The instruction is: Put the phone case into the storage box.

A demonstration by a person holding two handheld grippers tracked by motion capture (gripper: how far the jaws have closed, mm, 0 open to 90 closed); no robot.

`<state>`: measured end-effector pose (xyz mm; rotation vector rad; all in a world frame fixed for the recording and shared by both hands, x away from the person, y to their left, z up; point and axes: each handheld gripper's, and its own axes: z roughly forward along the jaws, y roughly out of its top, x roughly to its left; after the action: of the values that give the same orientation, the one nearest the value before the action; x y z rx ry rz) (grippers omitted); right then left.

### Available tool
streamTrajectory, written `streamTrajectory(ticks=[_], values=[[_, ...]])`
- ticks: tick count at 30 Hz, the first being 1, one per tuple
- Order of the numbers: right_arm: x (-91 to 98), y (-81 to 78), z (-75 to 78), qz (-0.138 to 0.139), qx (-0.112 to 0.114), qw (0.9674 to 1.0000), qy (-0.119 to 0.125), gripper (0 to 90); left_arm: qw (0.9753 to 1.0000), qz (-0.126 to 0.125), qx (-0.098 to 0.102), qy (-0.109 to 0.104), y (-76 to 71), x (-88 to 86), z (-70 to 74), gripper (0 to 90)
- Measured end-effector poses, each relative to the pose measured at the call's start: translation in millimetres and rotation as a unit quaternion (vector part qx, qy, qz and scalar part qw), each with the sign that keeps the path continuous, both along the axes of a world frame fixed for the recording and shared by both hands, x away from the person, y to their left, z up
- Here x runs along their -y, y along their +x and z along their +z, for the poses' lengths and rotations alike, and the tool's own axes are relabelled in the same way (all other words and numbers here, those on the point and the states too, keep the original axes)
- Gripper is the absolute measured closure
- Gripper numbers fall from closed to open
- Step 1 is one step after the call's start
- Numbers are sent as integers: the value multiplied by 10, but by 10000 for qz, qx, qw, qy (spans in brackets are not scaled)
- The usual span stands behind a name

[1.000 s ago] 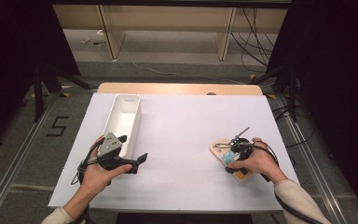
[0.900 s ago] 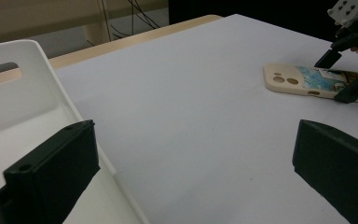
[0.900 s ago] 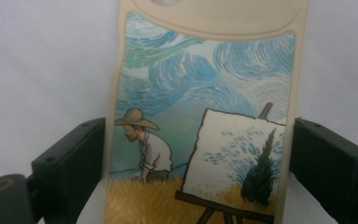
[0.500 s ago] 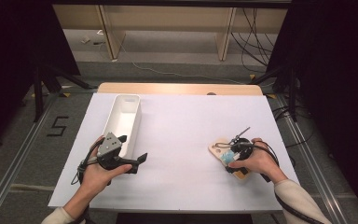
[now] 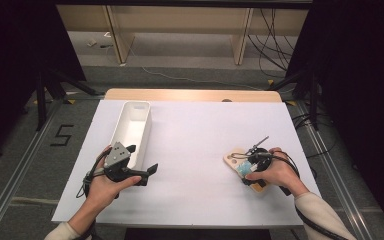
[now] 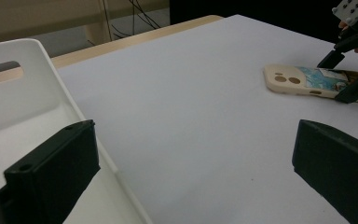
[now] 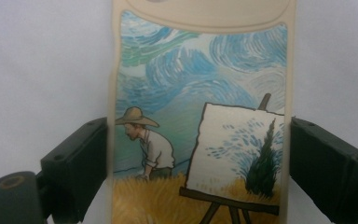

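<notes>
In the high view the right hand hides much of the cream phone case with a painted field scene [image 5: 236, 161], at four o'clock on the white-covered desk [image 5: 200, 140]. Dark curtains and floor cables surround it. The right gripper [image 7: 198, 154] has been closing, its jaws now meeting the case's long edges. The left gripper [image 6: 191, 172] stands wide apart, empty, beside the long white plastic tray [image 5: 130, 131].

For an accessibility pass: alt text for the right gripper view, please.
A beige phone case printed with a painter at an easel lies on the white table, between the right tool's two black jaws, which flank its long edges.
</notes>
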<state>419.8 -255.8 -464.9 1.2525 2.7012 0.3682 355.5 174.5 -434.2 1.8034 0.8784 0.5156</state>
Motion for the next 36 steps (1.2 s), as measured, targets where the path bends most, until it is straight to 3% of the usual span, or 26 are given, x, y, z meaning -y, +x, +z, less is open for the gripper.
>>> streamTrajectory(ticks=[15, 36], values=[[-35, -35, 49, -6, 79, 9998, 205, 122, 10000, 6, 6, 3, 2, -2, -1, 0], [-44, -74, 158, -79, 532, 9966, 626, 123, 10000, 27, 17, -12, 1, -6, 1, 3]])
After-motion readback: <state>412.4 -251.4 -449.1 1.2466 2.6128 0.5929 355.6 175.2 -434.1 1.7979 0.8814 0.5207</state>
